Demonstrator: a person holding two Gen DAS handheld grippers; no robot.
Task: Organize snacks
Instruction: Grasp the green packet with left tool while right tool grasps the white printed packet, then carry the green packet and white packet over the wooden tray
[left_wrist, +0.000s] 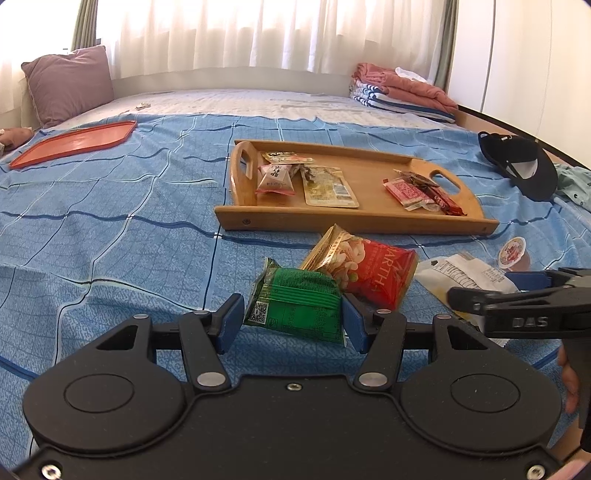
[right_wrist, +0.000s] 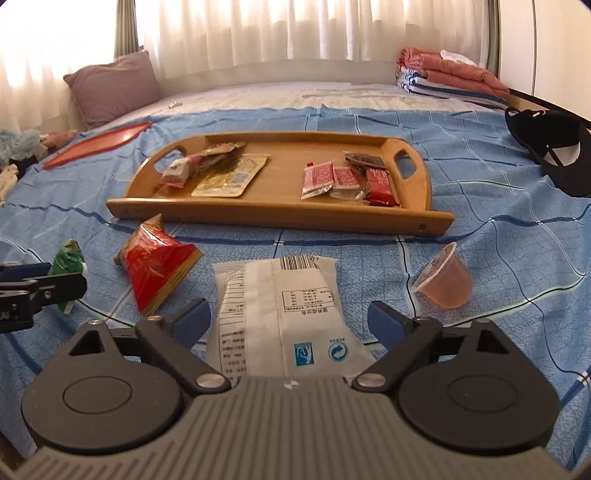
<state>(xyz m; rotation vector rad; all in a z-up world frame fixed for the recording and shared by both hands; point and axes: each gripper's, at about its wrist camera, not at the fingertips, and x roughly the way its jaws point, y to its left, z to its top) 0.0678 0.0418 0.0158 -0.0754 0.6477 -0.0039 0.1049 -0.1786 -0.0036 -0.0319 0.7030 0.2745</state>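
Left wrist view: the left gripper (left_wrist: 291, 317) is clamped across a green crinkly foil snack packet (left_wrist: 295, 304); it looks light, puffy and crushable. Right wrist view: the right gripper (right_wrist: 286, 325) stands wide apart, straddling a flat white plastic snack pouch (right_wrist: 280, 306) on the blue checked bedsheet (right_wrist: 369, 254), pads not touching. Slippery film; grip across its middle. Ahead lies the wooden handled tray (right_wrist: 280, 214).
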